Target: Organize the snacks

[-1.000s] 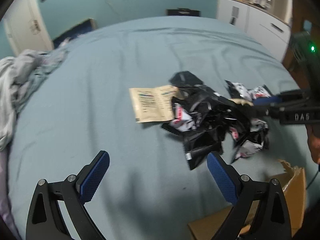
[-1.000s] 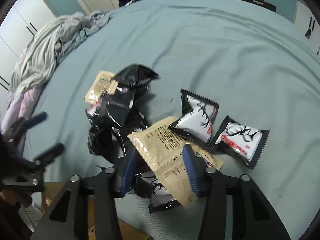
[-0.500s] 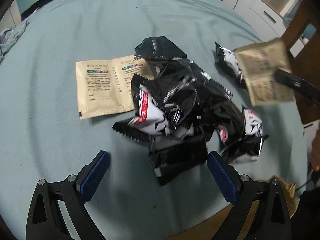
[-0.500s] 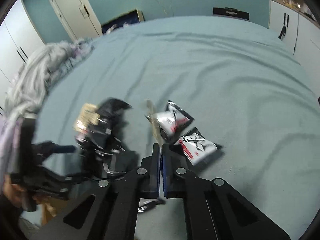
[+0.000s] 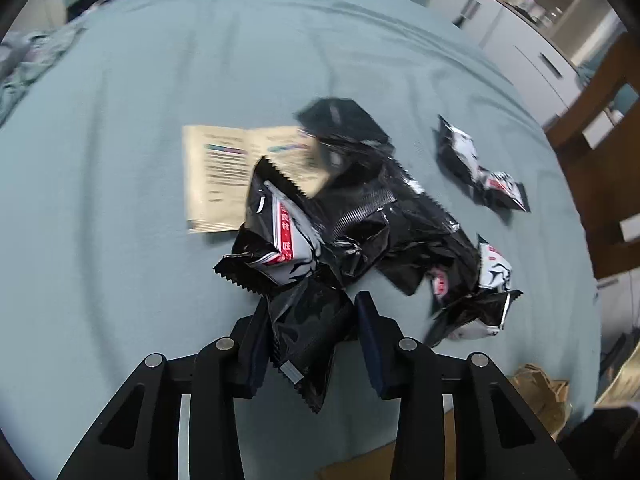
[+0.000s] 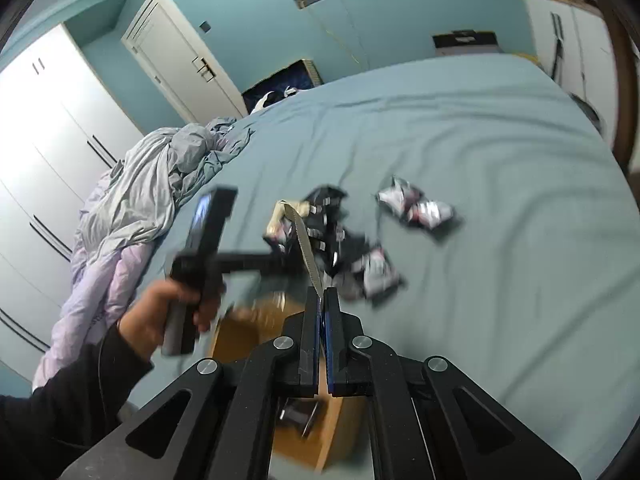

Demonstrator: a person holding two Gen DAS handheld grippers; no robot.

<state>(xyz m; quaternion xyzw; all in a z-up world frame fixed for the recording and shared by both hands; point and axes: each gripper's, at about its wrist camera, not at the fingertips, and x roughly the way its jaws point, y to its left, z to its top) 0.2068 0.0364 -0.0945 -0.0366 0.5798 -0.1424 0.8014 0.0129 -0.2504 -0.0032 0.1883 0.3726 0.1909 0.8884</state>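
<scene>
A black snack packet (image 5: 310, 332) is clamped between the blue pads of the left gripper (image 5: 310, 320), whose fingers are closed against its two sides at the near edge of the bed (image 5: 120, 240). The packet hangs slightly tilted, its serrated lower end pointing down towards the camera. Just beyond it, a heap of black and white snack packets (image 5: 360, 224) is spread over the teal sheet, with a black, white and red packet (image 5: 284, 240) at the heap's left side. A tan sachet (image 5: 224, 180) with printed text is laid flat at the far left of the heap and is partly covered by it. Two more packets (image 5: 480, 172) are seen apart from the heap, nearer the right edge of the bed.

A thin tan sachet (image 6: 308, 256) is pinched edge-on by the right gripper (image 6: 322, 304), the fingers being pressed almost together around its lower end. This gripper is held above a cardboard box (image 6: 248, 332), which stands at the near edge of the bed. In the right wrist view the left gripper's handle is seen grasped by the person's left hand (image 6: 160, 316), motion-blurred. A crumpled grey blanket (image 6: 160, 184) is piled along the left edge of the bed.
</scene>
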